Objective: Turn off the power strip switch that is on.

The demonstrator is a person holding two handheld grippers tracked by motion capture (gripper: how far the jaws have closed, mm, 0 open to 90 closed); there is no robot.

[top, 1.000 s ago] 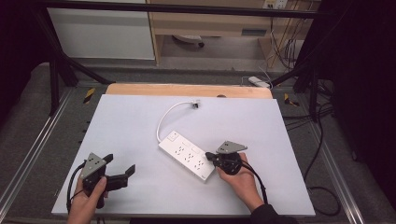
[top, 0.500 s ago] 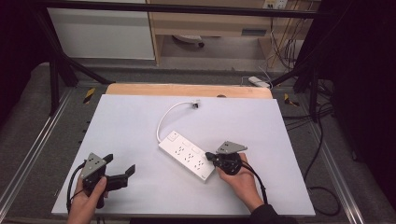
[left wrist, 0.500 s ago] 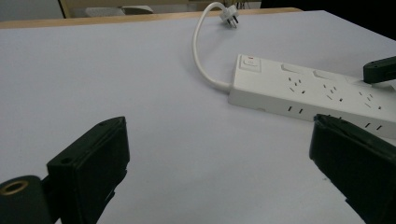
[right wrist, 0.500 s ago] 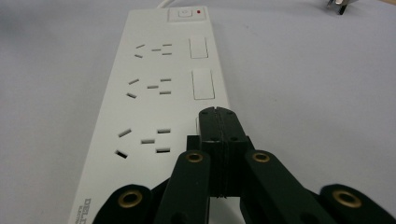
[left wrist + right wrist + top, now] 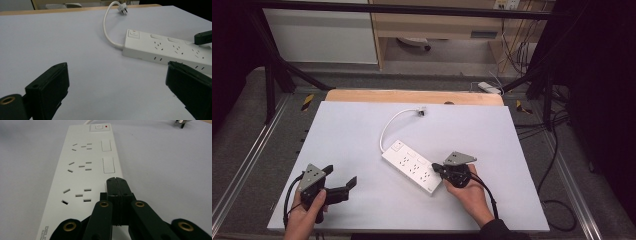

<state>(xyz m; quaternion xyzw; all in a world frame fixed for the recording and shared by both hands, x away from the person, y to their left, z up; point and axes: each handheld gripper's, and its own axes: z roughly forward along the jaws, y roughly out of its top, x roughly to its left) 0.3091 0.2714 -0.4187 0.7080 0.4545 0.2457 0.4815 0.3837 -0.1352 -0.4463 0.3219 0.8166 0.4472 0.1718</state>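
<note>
Two jaws of my right gripper (image 5: 117,181) are pressed together, tip on the nearest rocker switch of the power strip (image 5: 412,165) mid-table. I should push straight down, gently. My left gripper (image 5: 339,182) waits spread, well apart.

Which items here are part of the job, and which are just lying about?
In the job:
- power strip, its nearest switch under the shut right tongs
- its cord and plug
- left tongs, open, off to the side

Lying about:
- white adapter on the floor beyond the table
</note>
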